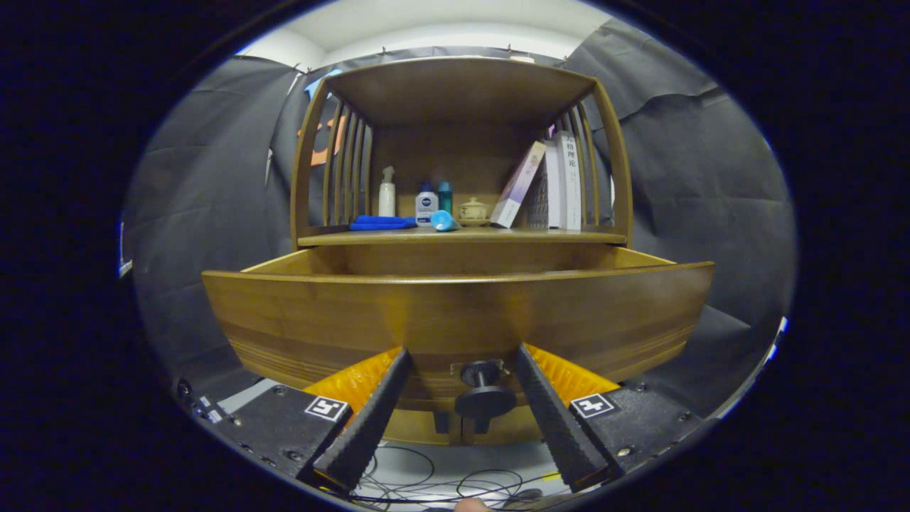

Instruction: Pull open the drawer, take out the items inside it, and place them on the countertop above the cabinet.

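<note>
The wooden drawer stands pulled out from the cabinet toward me, and its tall front panel hides whatever lies inside. A black round knob sticks out low on that panel. My gripper is open, its two dark ribbed fingers spread on either side of the knob without touching it. The countertop above the drawer carries a folded blue cloth, a white spray bottle, a white bottle with a blue cap, a teal bottle, a light blue item lying on its side and a small ceramic pot.
Several books lean at the countertop's right end. Slatted wooden sides and a top shelf enclose the countertop. Thin cables lie on the pale floor below the drawer.
</note>
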The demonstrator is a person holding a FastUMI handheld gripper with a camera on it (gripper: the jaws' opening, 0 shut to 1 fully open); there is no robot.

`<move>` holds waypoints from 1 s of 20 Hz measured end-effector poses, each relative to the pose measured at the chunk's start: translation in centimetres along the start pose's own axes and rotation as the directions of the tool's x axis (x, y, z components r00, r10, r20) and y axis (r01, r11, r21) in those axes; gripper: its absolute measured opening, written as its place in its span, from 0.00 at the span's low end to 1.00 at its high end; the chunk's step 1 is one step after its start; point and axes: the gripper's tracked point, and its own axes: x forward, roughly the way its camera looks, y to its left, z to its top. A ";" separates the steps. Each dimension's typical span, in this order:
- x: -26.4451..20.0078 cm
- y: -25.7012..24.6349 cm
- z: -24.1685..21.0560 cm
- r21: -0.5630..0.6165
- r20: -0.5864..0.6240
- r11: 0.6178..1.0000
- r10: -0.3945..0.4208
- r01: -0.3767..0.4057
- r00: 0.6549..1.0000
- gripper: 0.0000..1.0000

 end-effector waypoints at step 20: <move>12.7 0.5 3.5 -0.032 -0.071 0.999 -0.036 0.034 0.997 0.99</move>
